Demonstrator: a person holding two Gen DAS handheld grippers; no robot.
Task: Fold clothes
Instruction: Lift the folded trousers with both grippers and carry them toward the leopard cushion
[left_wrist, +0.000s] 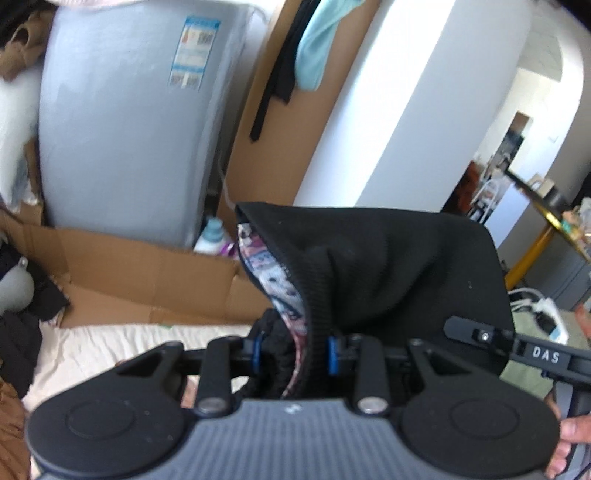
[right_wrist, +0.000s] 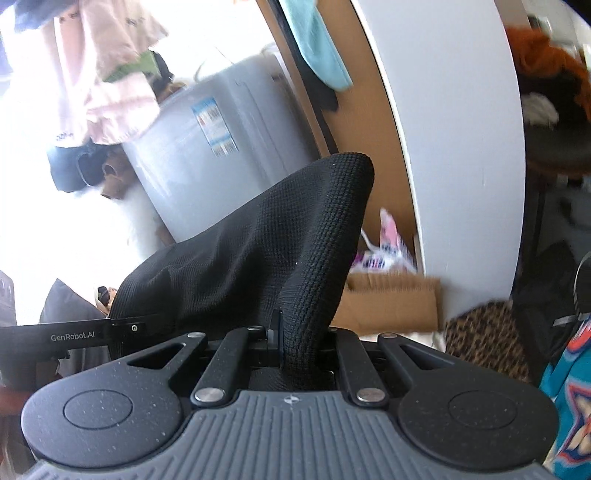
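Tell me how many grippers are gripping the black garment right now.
2: left gripper pinches its ribbed edge with the patterned lining; right gripper pinches a fold of the black garment.

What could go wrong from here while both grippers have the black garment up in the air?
The left gripper pinches a bunched wad of the black garment along with its patterned lining, so a fold could trap layers unevenly. The right gripper holds only a narrow twisted strip of black knit, which might slip free under tension. The cardboard box and grey appliance appear close behind, so swinging fabric may snag.
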